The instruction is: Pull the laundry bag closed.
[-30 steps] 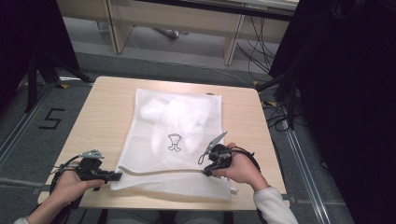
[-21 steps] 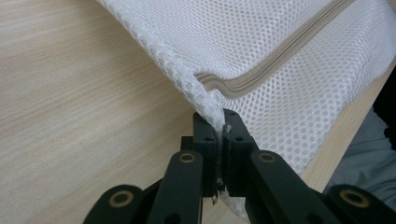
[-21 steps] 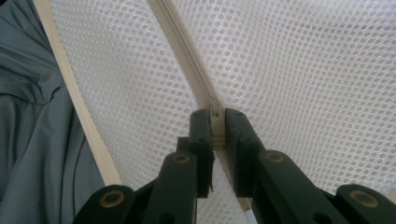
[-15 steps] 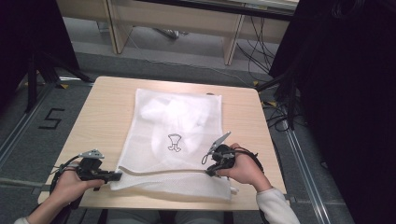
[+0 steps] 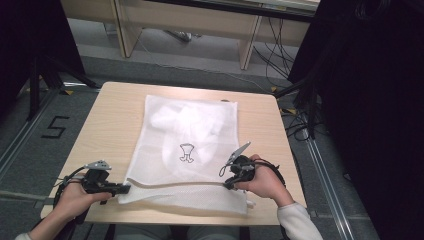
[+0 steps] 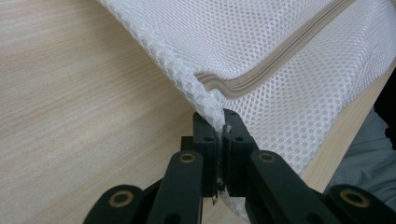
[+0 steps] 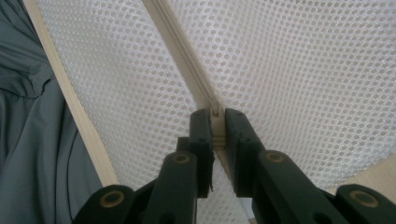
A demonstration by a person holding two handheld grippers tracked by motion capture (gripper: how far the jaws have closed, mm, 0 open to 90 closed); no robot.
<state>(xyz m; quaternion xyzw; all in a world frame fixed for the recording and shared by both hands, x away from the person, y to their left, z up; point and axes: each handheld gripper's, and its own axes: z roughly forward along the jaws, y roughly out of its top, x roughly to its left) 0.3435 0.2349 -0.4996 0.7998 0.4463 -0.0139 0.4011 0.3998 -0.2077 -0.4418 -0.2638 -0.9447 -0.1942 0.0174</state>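
Mesh bag [image 5: 187, 150] lies flat in the middle of your table [image 5: 110, 120], with white cloth [image 5: 185, 120] bundled inside toward twelve o'clock. Your left gripper [image 5: 122, 188] is clamped on the bag's corner at seven o'clock, mesh pinched between the jaws. Your right gripper [image 5: 226, 181] is clamped on the zipper [image 5: 175, 184] at five o'clock, near the table's front edge.
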